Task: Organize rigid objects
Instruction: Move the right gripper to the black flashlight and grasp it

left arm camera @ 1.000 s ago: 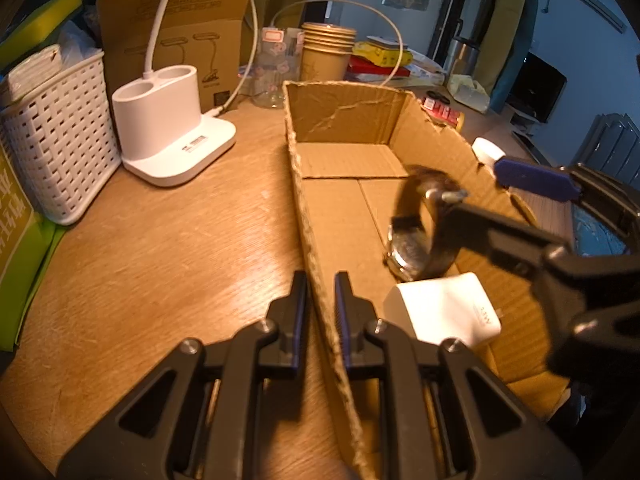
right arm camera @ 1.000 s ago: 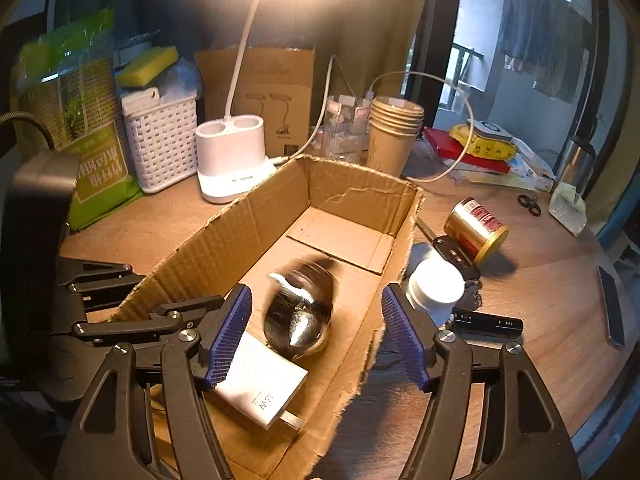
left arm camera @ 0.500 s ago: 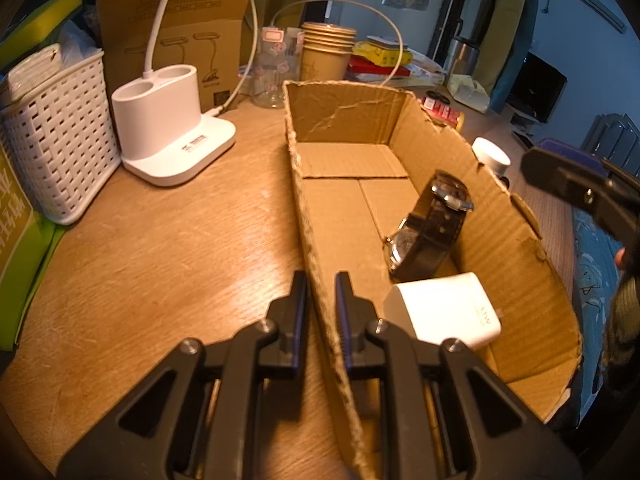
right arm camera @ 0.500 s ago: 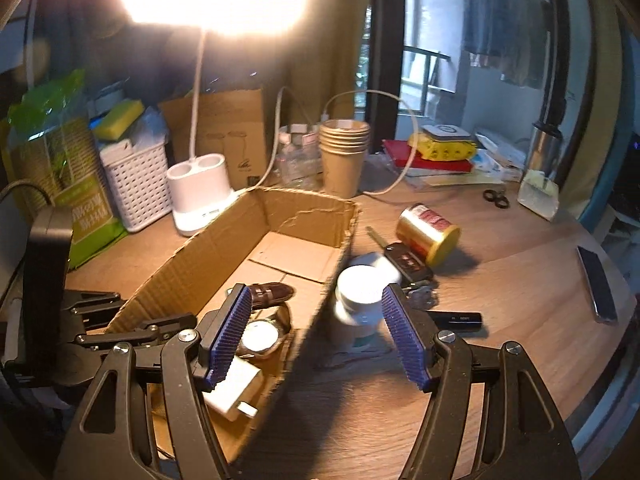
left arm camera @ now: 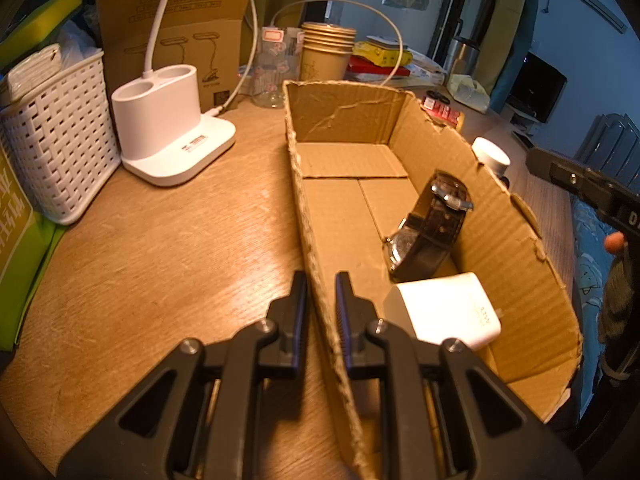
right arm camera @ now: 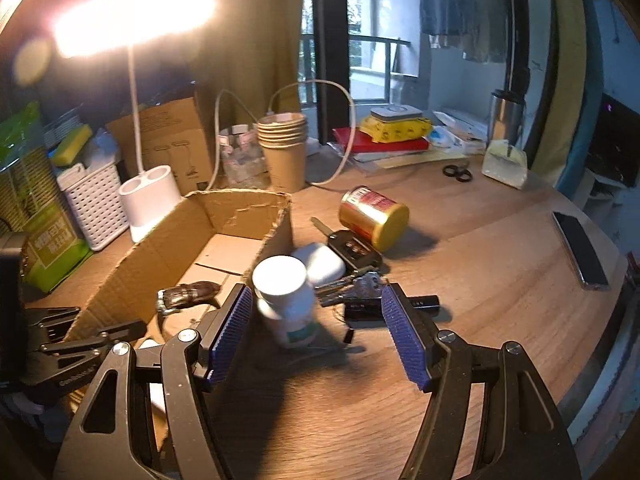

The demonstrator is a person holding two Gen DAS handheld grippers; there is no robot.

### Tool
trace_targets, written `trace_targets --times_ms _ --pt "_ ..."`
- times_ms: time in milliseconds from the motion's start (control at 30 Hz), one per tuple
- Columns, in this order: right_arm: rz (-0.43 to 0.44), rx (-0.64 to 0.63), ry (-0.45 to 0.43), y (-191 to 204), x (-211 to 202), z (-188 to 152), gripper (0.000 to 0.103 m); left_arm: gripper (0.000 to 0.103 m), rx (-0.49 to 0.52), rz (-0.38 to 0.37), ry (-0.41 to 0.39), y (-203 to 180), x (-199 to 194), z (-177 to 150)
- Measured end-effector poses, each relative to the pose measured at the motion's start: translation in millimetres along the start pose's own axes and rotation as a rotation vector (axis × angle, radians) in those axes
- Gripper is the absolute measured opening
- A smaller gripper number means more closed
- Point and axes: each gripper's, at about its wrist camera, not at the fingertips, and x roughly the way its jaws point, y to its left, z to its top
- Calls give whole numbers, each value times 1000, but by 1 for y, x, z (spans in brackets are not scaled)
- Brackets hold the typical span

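Box: open corrugated cardboard box [left arm camera: 348, 216] with ragged edges on the wood-grain tabletop [left arm camera: 168, 240].
Inside: brown leather-strap wristwatch [left arm camera: 432, 224]; smooth white plastic charger block [left arm camera: 444, 312].
Left gripper [left arm camera: 321, 292]: jaws clamped on the box's near wall.
Right gripper [right arm camera: 316, 328]: ribbed blue jaws wide, empty.
Bottle: white round-capped plastic bottle [right arm camera: 286, 300] upright between them, nearer the left jaw, beside the box.

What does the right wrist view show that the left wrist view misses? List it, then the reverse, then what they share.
Right wrist only: the open right claw, gold can on its side, car key, phone, lit lamp head.

Left wrist only: the left claw shut on the box wall, white charger in the box.

Both: cardboard box, watch, white bottle, paper cups, white basket.
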Motion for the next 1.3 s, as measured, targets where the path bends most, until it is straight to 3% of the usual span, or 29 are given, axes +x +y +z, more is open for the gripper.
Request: trace_targets --times_ms 367,500,900,1300 --pt "-85 118 38 -43 27 -11 71 15 0 0 0 1 0 0" --pt "-96 144 54 -57 38 -16 83 15 0 0 0 0 0 0" --pt "-126 206 101 -74 73 -10 84 15 0 0 0 0 0 0" --pt "-167 149 208 -66 90 -14 84 15 -1 -2 2 0 1 0"
